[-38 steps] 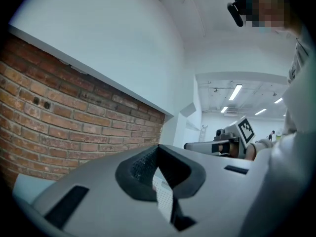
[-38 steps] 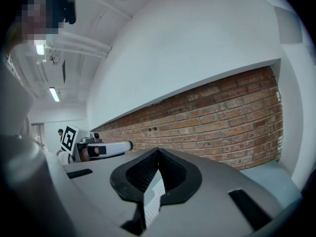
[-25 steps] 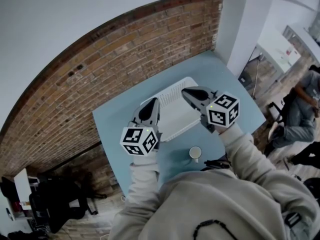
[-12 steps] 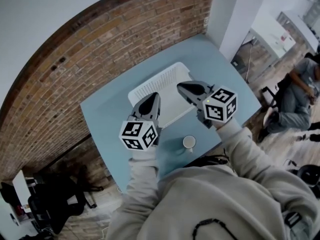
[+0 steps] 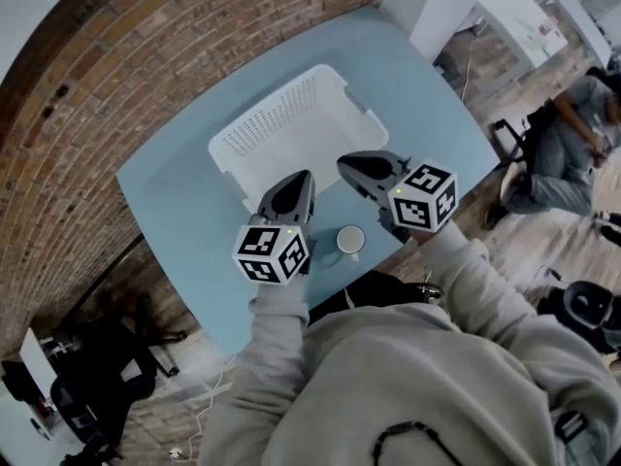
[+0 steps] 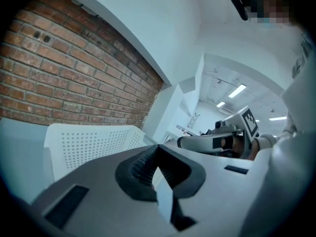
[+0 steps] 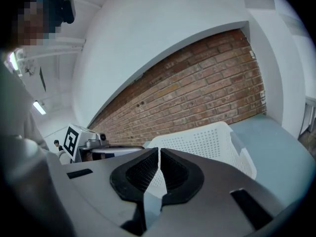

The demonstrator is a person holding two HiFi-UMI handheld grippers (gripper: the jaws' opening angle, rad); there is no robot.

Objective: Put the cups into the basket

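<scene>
A white perforated basket [image 5: 291, 129] stands on the light blue table [image 5: 184, 212], and it also fills the background as the basket [image 6: 89, 142] in the left gripper view and the basket [image 7: 207, 139] in the right gripper view. One white cup [image 5: 349, 241] stands upright near the table's front edge, between my two hands. My left gripper [image 5: 299, 184] hovers shut and empty just in front of the basket's near wall, left of the cup. My right gripper [image 5: 351, 166] is shut too, beside the basket's near right corner. Both jaw pairs, left gripper [image 6: 157, 148] and right gripper [image 7: 159, 152], meet with nothing between them.
A brick wall [image 5: 116, 56] runs behind the table's far side. A white pillar [image 5: 437, 8] stands at the far right corner. A person [image 5: 568, 153] sits off to the right on the floor level. Bags and cables lie on the floor [image 5: 107, 377] at the left.
Both grippers have come down toward the table, staying shut. The head view has tilted, so basket and cup now sit lower against the wall and nearer the grippers.
</scene>
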